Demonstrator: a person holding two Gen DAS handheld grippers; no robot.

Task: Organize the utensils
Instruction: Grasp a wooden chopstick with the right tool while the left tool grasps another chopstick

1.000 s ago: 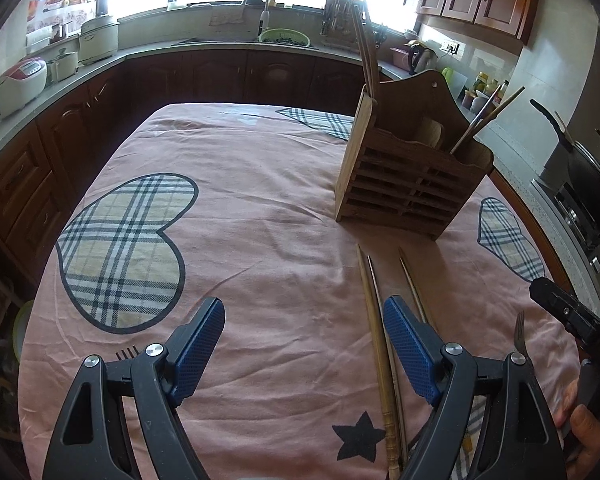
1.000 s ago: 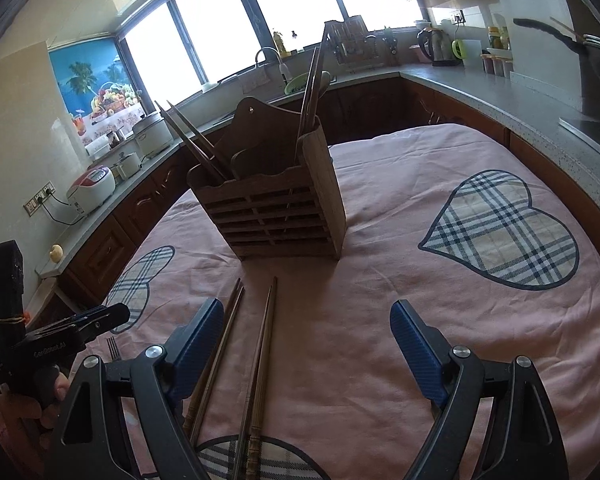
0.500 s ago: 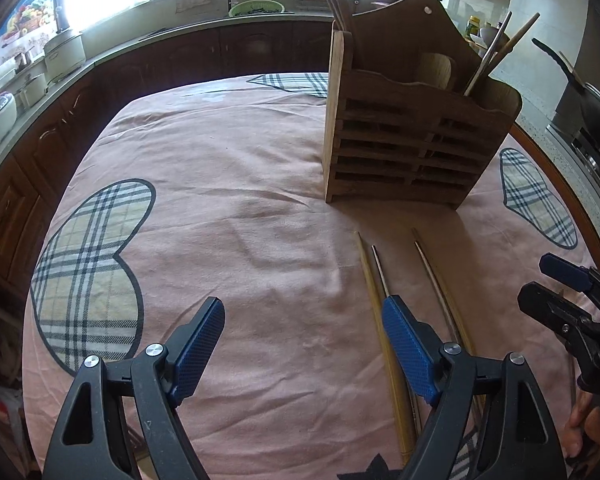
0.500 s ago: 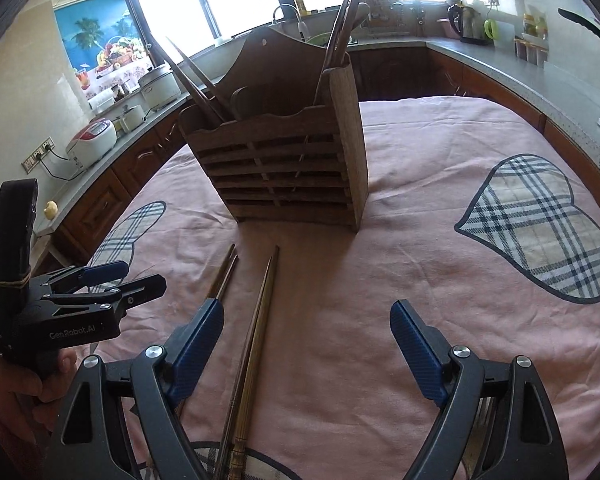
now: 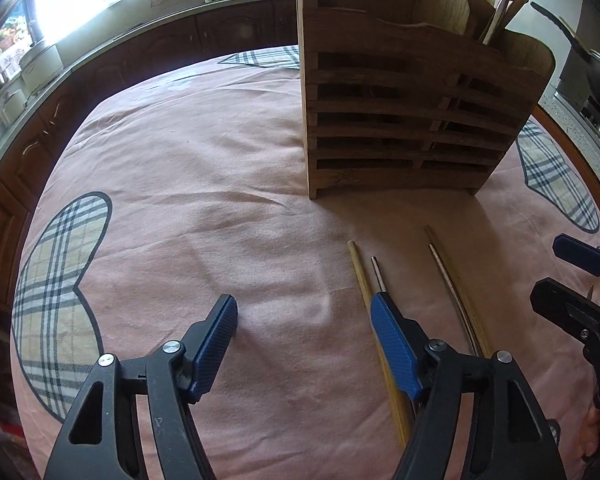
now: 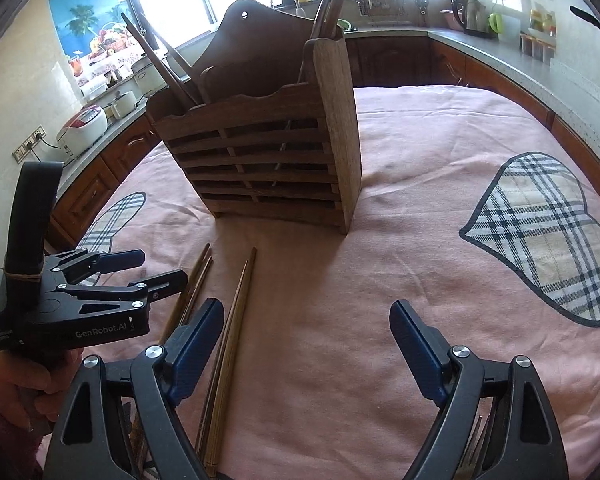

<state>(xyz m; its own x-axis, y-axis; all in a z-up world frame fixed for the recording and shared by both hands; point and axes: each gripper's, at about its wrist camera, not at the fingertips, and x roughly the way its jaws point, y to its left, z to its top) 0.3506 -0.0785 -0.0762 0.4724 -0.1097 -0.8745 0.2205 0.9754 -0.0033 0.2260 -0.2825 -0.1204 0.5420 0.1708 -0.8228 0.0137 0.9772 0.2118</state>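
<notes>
A slatted wooden utensil holder [image 5: 412, 120] stands upright on the pink tablecloth, with chopsticks and a spoon sticking out of its compartments; it also shows in the right wrist view [image 6: 268, 152]. Several chopsticks lie loose on the cloth in front of it: a pale one [image 5: 366, 284], a metal-tipped one [image 5: 378, 274] and a pair [image 5: 452, 284]. They show in the right wrist view [image 6: 236, 320] too. My left gripper [image 5: 304, 316] is open and empty, its right finger over the pale chopstick. My right gripper [image 6: 304, 320] is open and empty just right of the chopsticks.
The pink tablecloth [image 5: 204, 184] has plaid heart patches [image 6: 548, 232]. Dark cabinets and a grey counter [image 6: 512, 52] ring the table, with rice cookers [image 6: 84, 124], a kettle and a sink. A fork lies under my right gripper [image 6: 476, 444].
Both grippers have moved forward toward the holder and lower over the cloth. The holder looks much larger. Both stay open. The chopsticks have not moved.
</notes>
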